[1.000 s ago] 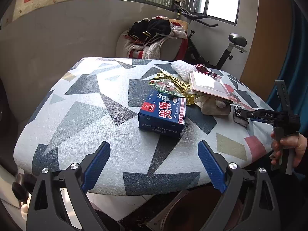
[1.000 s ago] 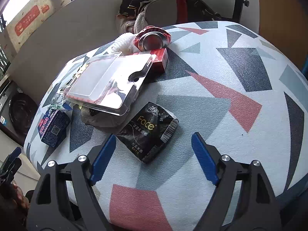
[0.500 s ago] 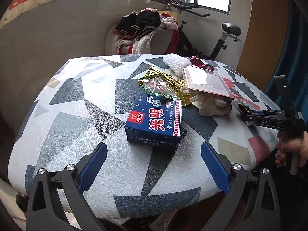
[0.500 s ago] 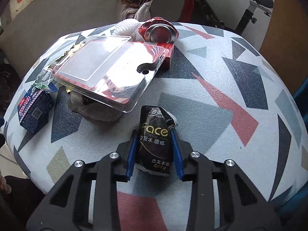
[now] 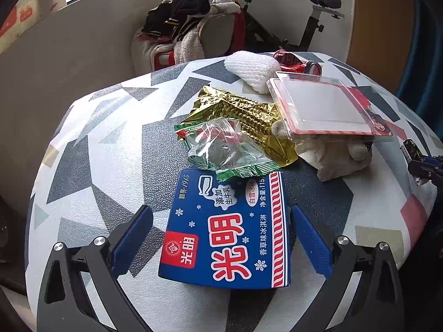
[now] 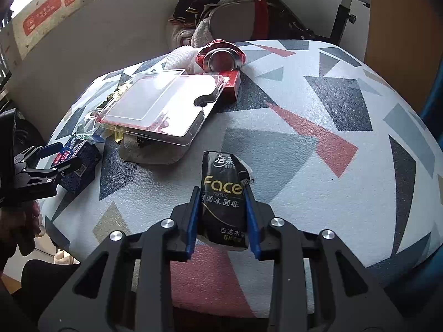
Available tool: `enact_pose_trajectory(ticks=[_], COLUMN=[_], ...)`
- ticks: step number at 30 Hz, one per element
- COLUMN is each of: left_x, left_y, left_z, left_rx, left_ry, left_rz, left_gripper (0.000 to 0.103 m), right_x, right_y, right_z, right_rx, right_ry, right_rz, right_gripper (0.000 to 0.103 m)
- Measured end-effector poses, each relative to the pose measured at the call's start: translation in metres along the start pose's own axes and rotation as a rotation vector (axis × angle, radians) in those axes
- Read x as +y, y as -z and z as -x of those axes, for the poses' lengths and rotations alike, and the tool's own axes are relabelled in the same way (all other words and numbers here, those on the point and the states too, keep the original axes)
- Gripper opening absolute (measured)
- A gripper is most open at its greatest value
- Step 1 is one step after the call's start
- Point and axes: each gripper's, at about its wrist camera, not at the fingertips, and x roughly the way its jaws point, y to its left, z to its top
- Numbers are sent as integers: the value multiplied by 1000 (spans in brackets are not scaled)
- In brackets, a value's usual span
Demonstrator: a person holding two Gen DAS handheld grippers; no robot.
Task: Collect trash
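Note:
My left gripper (image 5: 221,238) is open, its blue fingers on either side of a blue ice-cream box (image 5: 227,229) lying on the patterned table (image 5: 110,144); the same box shows in the right wrist view (image 6: 79,160). My right gripper (image 6: 223,218) is shut on a black "Face" tissue pack (image 6: 223,193) resting on the table. Beyond the box lie a clear green-edged wrapper (image 5: 224,149), a gold foil wrapper (image 5: 243,113), a clear plastic blister pack (image 5: 321,108), a crumpled beige tissue (image 5: 332,157), white foam netting (image 5: 249,69) and a crushed red can (image 6: 221,56).
A chair piled with clothes (image 5: 191,25) and an exercise bike (image 5: 313,19) stand behind the table. A small red box (image 6: 232,88) lies under the blister pack's far corner. The table's right half (image 6: 332,127) carries only its triangle pattern.
My left gripper moved forward until its open fingers straddle the blue box. My right gripper advanced and closed on the black tissue pack.

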Motion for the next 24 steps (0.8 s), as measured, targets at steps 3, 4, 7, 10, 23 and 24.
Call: enact_pose_trajectory(ticks=[3,4,7,10,23,24], left_x=[2,3,3,4,5,4], left_y=[2,2,2,1,7,8], left_z=[-2,-2,6,19,84,88], left_rx=[-1,12,9,-11,-122,-127], left_ry=[1,5,-4,-9,39,45], left_rz=[20,22,20,17,47,50], left_gripper=[76,77,76,76,76,76], right_x=[1,0,-2,-2,8,10], right_y=[0,0,1,2,8,8], right_z=[5,7,10,12,34,36], right_rx=[-12,-15,-20,-22,-53,-57], right_ry=[1,0,-3,-5,-26,-26], right_rz=[16,18,8,8,20,24], right_gripper=[32,32,32,32,32,32])
